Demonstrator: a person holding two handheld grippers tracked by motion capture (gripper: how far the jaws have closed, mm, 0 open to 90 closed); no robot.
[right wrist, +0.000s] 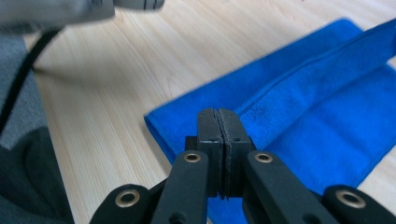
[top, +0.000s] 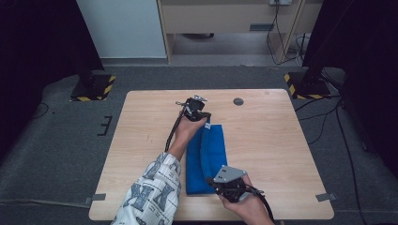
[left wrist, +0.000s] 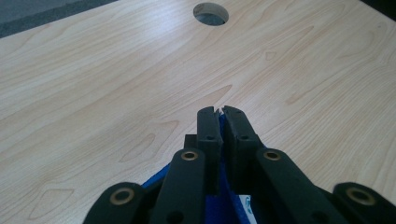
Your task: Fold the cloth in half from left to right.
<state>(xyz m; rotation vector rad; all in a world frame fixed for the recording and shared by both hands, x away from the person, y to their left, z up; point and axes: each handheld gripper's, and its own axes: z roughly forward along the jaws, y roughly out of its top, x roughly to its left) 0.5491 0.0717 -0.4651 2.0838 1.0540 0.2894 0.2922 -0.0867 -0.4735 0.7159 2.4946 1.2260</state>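
Lying lengthwise near the middle of the wooden table [top: 141, 140], a blue microfibre cloth [top: 213, 154] runs from the near edge toward the far side, folded into a long strip with one layer raised as a ridge along its length. On the left, a person's forearm in a patterned sleeve [top: 152, 194] reaches forward, and the left gripper [top: 202, 116] sits at the cloth's far end; in the left gripper view its jaws are pressed together on a thin blue edge of the cloth [left wrist: 224, 186], pointing toward a round cable hole [left wrist: 211, 13] in the tabletop. To the right and nearer, the right gripper [top: 212, 182] sits at the cloth's near end. In the right gripper view its jaws are clamped on the cloth's [right wrist: 299, 107] raised fold, which stretches away from the tips.
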